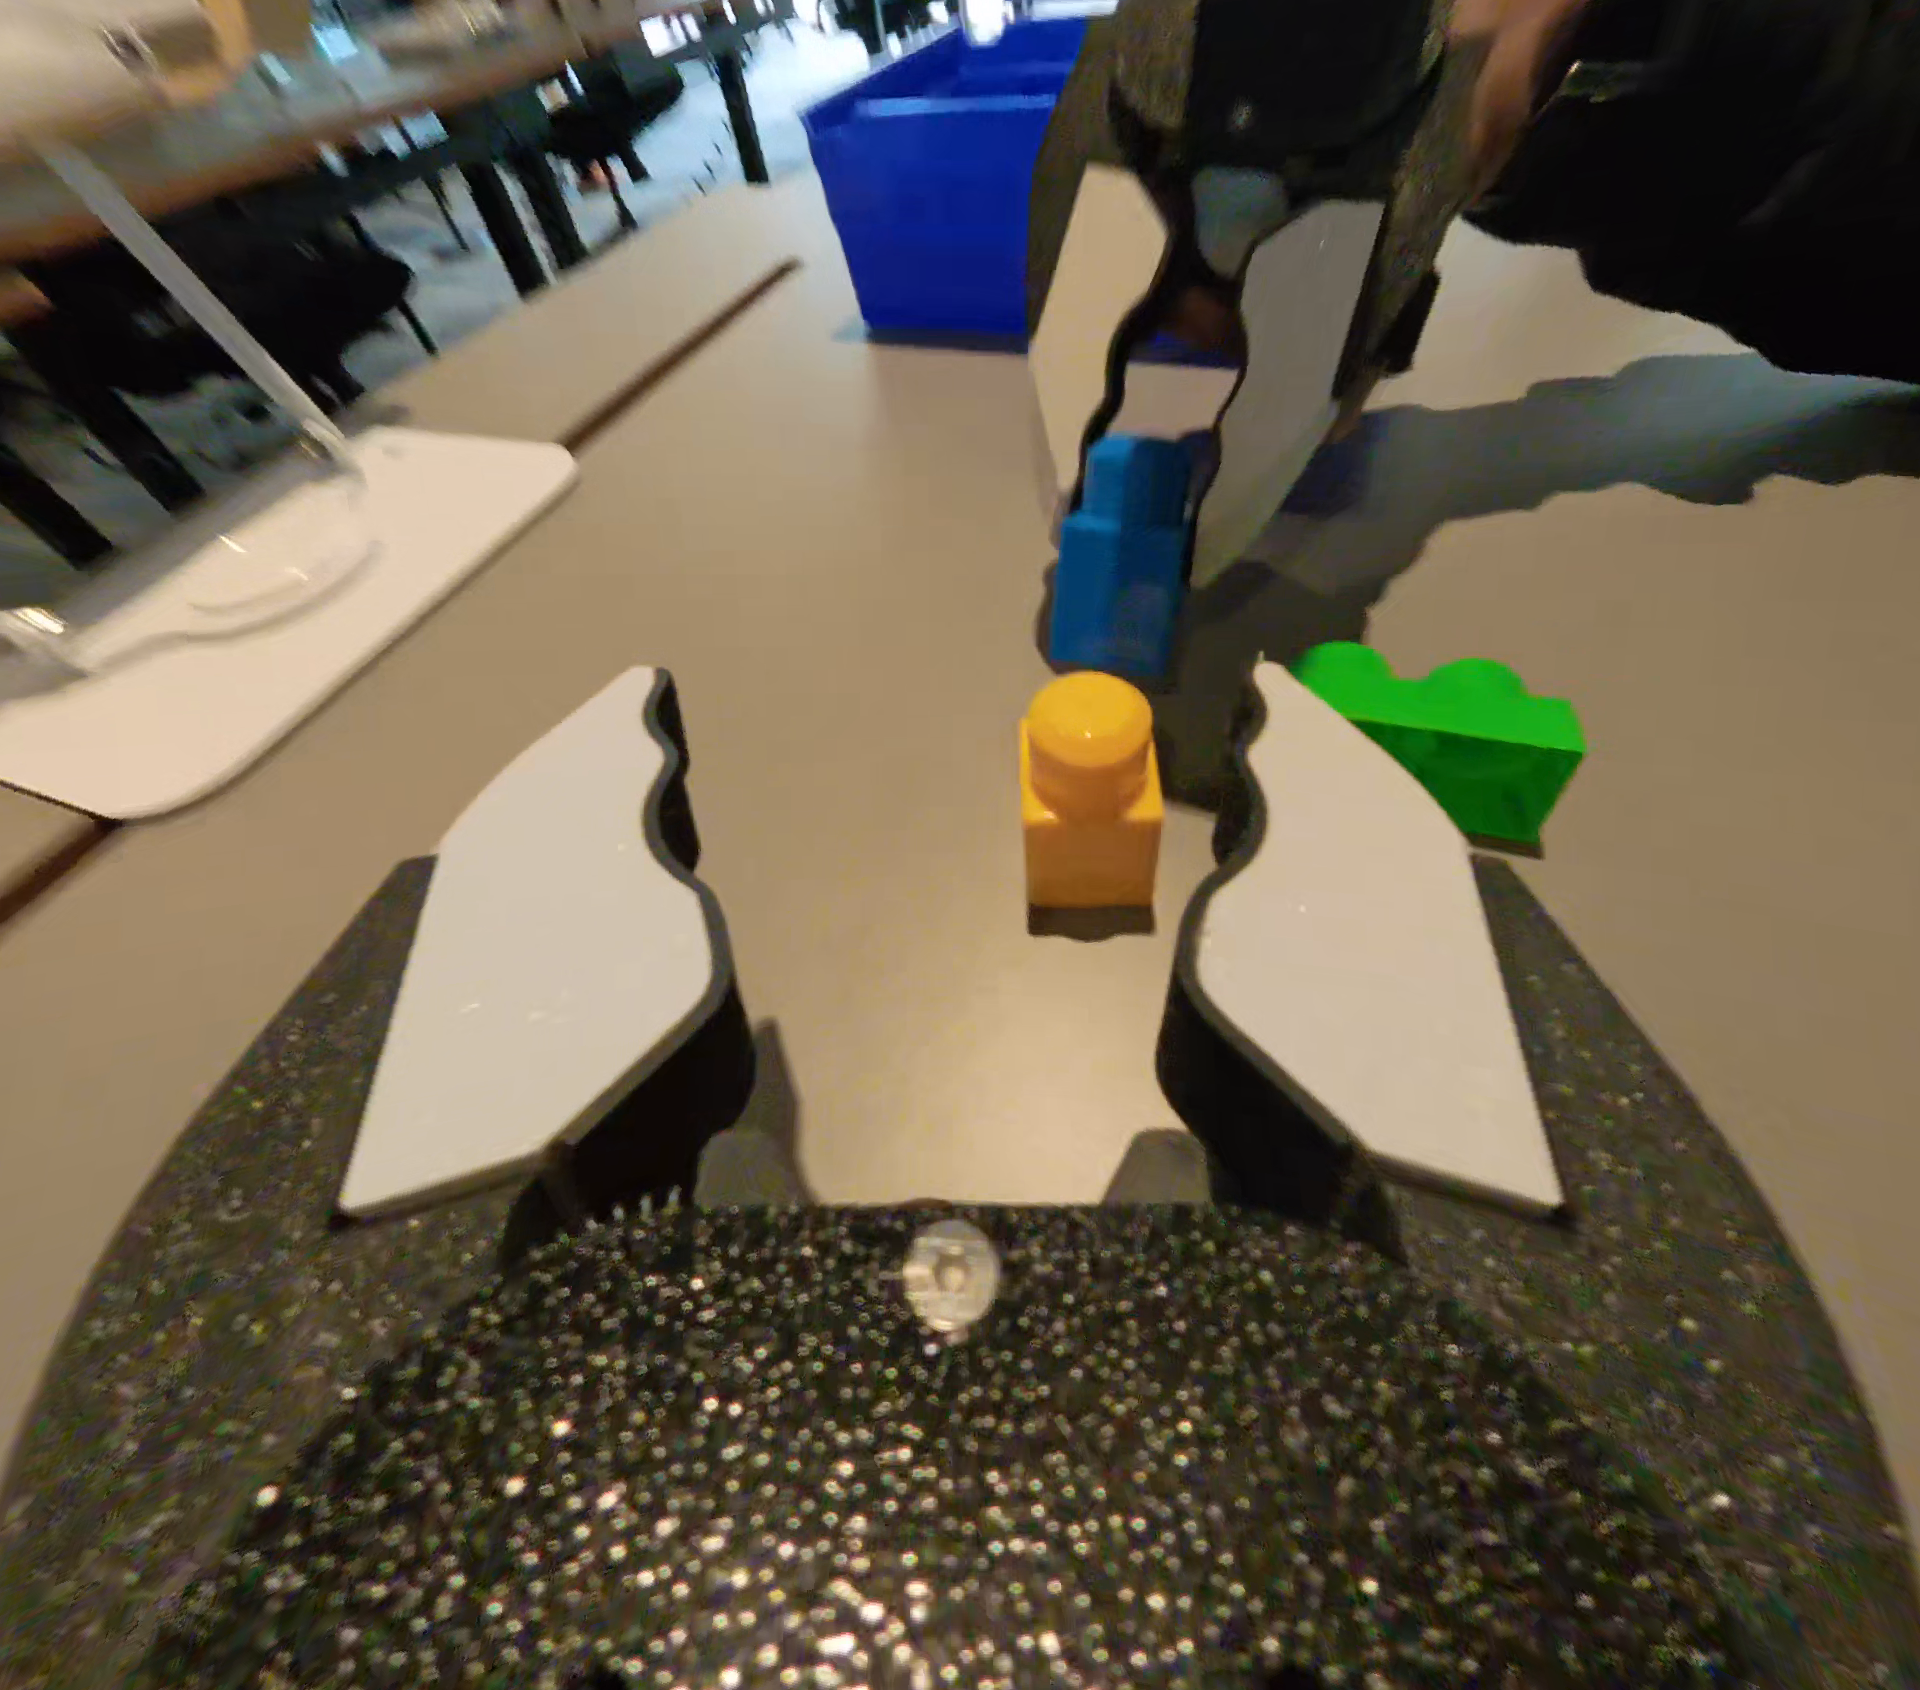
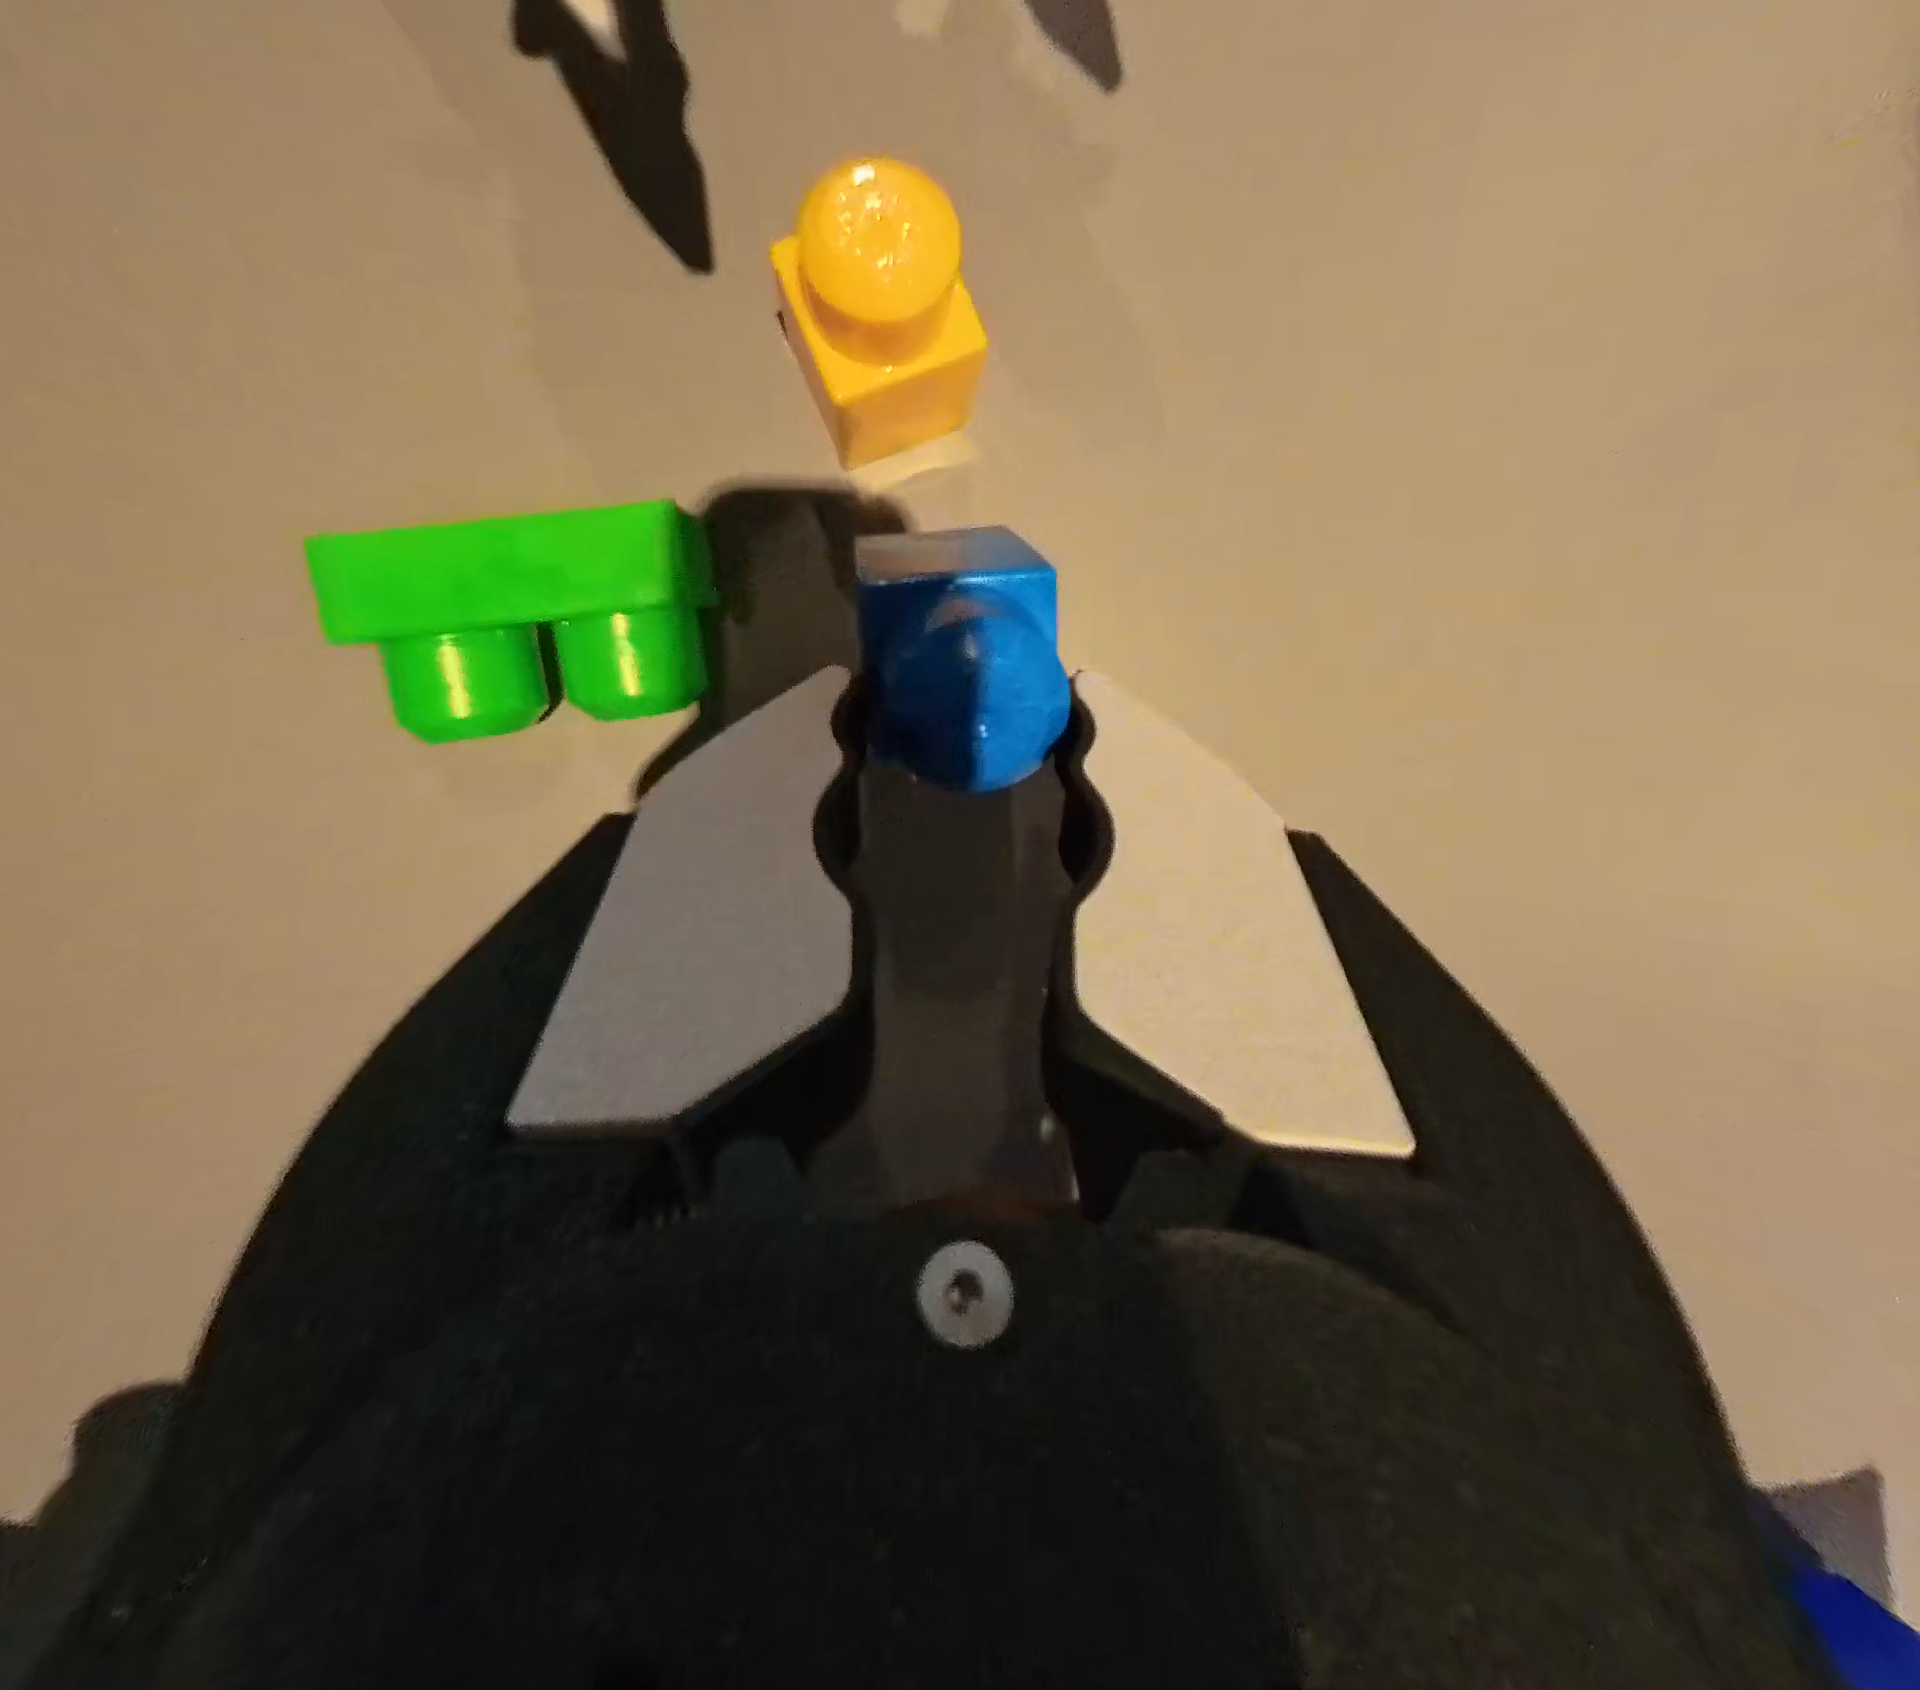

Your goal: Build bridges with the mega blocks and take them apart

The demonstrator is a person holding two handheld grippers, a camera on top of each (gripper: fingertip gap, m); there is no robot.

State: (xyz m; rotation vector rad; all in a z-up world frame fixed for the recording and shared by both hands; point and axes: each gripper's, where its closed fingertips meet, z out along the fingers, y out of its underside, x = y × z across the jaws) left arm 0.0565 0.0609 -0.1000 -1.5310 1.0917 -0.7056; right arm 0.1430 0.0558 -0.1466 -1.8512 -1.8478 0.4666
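On the grey table [image 1: 852, 497]: green two-stud block [image 2: 509, 601] lies on its side, studs pointing sideways. Yellow single-stud block [image 2: 883, 321] stands upright, glossy, between the left gripper's [image 1: 961, 767] wide-open jaws, touching neither. Blue single-stud block [image 2: 961, 653], matte, is clamped by its stud in the right gripper [image 2: 961, 705]; table contact unclear. Blue bin [image 1: 935, 206] behind.

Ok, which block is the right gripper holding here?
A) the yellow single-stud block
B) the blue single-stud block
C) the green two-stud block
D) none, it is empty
B: the right gripper has its jaws closed on the stud of the blue block, while the yellow block stands free on the table and the green block lies on its side.
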